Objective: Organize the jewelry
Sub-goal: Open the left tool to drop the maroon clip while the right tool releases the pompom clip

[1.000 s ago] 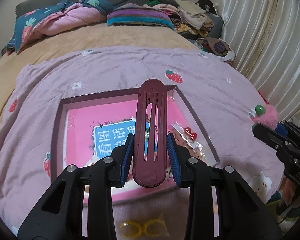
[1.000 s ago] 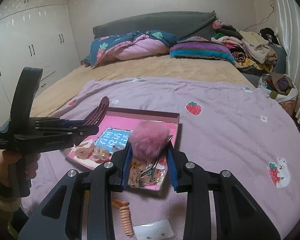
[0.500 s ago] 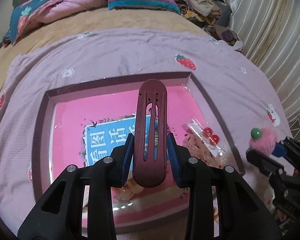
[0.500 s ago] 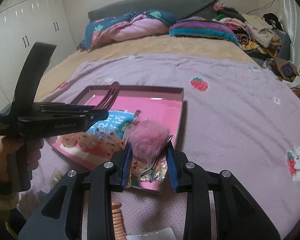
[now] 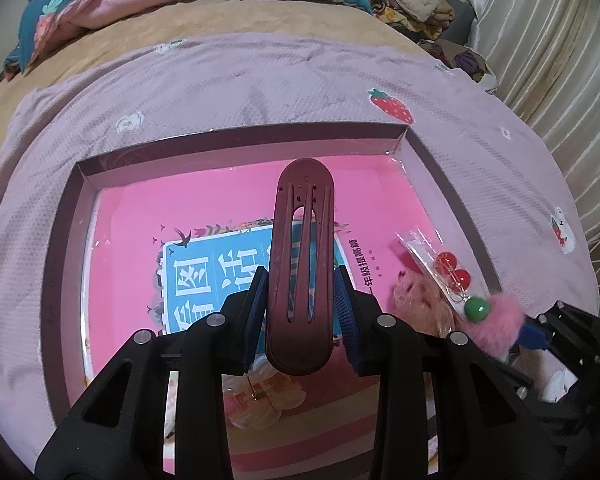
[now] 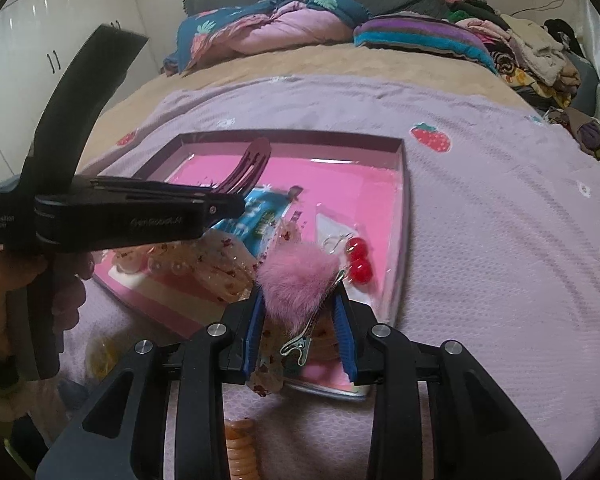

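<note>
The maroon hair clip point(image 5: 302, 276) hid the middle of the blue label point(image 5: 204, 280) in the left view. The coiled orange hair tie point(image 6: 242, 452) was cut off at the near edge of the right view, where the yellow item point(image 6: 100, 356) was blurred

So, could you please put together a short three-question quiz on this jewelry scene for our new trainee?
1. True or false: the left gripper is shut on the maroon hair clip.
2. What does the right gripper hold? A) a fluffy pink pom-pom clip B) a necklace C) a watch
3. Fill in: the packet of red bead earrings lies inside the ____.

Key: 1 true; 2 A; 3 pink tray.
</note>
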The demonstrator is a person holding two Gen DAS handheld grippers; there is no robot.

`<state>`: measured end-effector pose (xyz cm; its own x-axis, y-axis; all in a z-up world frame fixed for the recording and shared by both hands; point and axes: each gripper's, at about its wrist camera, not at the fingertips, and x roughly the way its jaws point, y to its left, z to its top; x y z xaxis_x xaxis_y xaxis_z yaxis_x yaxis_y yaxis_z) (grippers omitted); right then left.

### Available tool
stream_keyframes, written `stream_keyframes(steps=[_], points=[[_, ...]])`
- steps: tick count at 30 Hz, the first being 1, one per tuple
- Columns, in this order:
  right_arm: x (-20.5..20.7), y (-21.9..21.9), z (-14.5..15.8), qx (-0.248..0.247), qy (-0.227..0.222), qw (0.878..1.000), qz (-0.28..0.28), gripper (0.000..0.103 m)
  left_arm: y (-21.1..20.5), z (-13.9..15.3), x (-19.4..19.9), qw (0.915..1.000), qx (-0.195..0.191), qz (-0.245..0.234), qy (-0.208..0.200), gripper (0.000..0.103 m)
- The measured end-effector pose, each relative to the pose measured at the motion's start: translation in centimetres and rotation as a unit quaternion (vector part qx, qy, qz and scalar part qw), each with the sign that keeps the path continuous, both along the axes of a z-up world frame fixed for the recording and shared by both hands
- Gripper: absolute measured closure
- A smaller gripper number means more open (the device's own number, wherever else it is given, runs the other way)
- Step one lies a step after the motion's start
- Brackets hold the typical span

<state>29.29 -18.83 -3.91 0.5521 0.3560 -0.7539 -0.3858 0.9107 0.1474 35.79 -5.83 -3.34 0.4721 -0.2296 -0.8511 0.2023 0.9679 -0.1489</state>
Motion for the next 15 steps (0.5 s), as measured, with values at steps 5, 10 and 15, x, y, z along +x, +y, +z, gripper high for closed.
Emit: stream_keyframes(steps=[5,10,15], points=[[-0.6,0.0,-0.4,0.008,0.01,1.0,-0.001,0.059,0.1,-0.1,0.0,1.0,0.001,0.0,0.001,0.078],[-2.1,-1.0,0.2,0.013,0.002,1.0,-0.011,0.051,0.1,0.1,-0.3,1.0,0.001,-0.001,-0.001,0.074],[-3.8,-2.7,1.1,0.019,-0.007,0.999,-0.03,0.038,0.2,0.8,-0.7,0.9999,0.001,0.004,-0.01,0.055]])
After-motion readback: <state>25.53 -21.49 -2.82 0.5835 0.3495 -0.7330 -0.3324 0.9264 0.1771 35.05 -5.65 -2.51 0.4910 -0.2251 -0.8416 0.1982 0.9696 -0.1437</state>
